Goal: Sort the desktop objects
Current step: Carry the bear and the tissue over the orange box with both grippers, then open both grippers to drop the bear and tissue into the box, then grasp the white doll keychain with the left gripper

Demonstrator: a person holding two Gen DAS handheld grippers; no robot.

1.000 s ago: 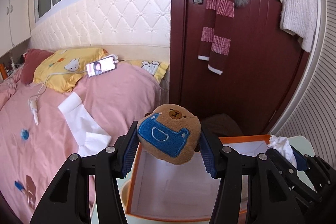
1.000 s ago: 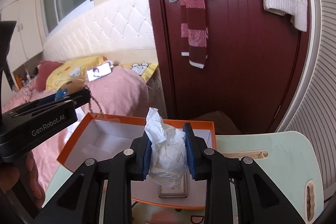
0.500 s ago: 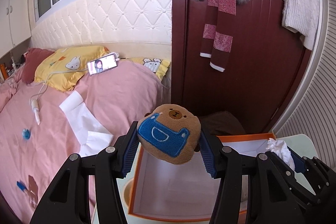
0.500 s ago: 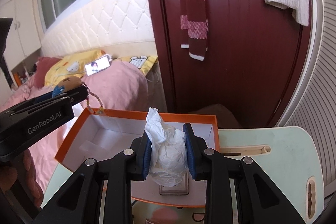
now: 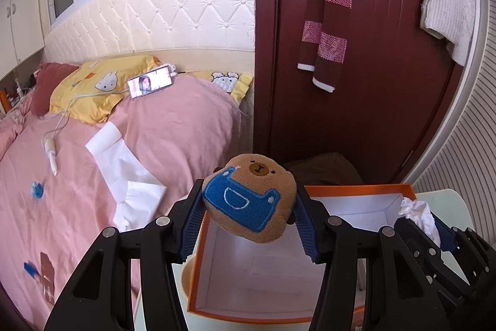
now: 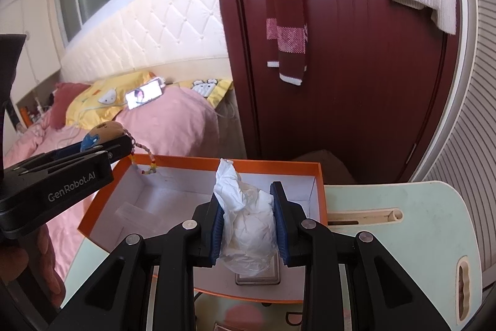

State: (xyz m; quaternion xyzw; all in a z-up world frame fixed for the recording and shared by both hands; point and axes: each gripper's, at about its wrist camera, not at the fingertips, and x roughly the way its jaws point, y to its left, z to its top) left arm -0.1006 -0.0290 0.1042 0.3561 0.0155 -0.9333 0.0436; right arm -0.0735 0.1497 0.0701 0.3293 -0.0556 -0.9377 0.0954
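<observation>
1. The box (image 6: 316, 176) is sitting on the desk (image 6: 403, 238), with the bed (image 5: 155, 145) lying to its left.
2. The plush toy (image 5: 251, 200) is hanging over the box's left edge.
3. The crumpled tissue (image 6: 248, 225) is hovering above the box's right part.
4. The door (image 5: 372, 82) is standing behind the box.

Flat object (image 6: 258, 277) on the orange box (image 6: 319, 172) floor, mostly hidden behind crumpled tissue (image 6: 248, 225).
</observation>
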